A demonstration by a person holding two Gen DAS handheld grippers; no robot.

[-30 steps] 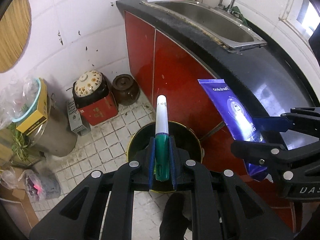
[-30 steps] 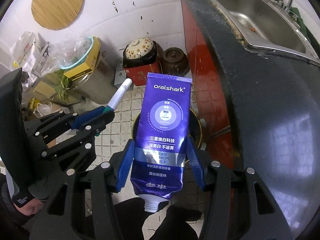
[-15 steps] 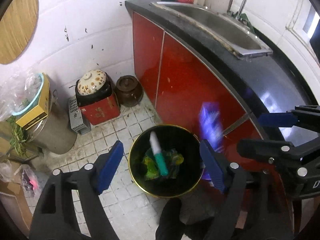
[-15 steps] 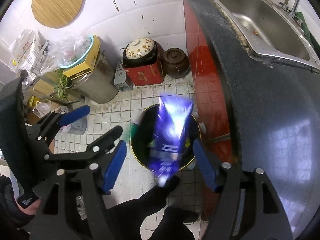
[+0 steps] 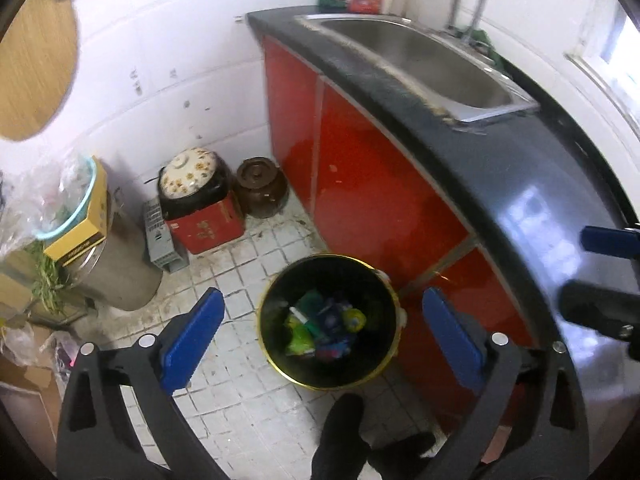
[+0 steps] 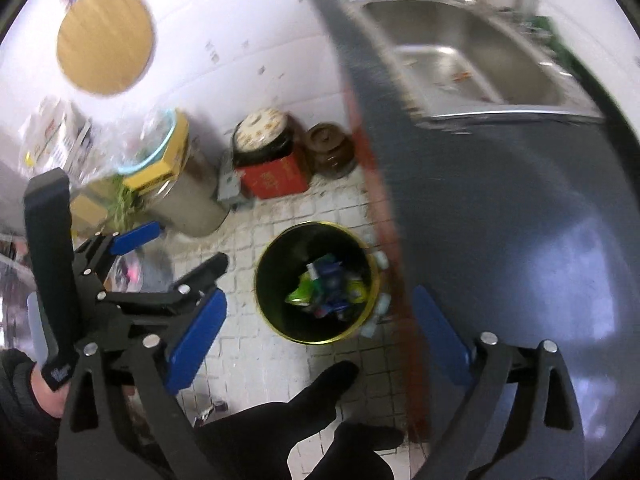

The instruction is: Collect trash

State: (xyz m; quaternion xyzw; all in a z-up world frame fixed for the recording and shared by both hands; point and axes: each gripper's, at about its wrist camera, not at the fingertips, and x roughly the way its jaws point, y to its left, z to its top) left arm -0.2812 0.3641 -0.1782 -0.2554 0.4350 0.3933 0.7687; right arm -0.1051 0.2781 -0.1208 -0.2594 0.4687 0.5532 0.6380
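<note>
A round black trash bin with a gold rim (image 5: 280, 364) (image 6: 276, 330) stands on the tiled floor beside the red cabinet. Inside it lies mixed trash (image 5: 324, 330) (image 6: 326, 286): the white and green marker, the purple toothpaste tube and green and yellow wrappers. My left gripper (image 5: 322, 340) is open and empty, held high over the bin. My right gripper (image 6: 320, 334) is open and empty too, above the bin and the counter edge. The left gripper also shows at the left of the right wrist view (image 6: 176, 248).
A black counter (image 5: 520, 168) with a steel sink (image 5: 404, 56) runs along the right over red cabinet doors (image 5: 360, 184). By the wall stand a lidded pot on a red box (image 5: 196, 208), a brown jar (image 5: 260, 192) and a grey bucket with clutter (image 5: 112, 264).
Both grippers opened. The marker and the toothpaste tube dropped out of them into the bin. Both grippers have since risen and the views pulled back.
</note>
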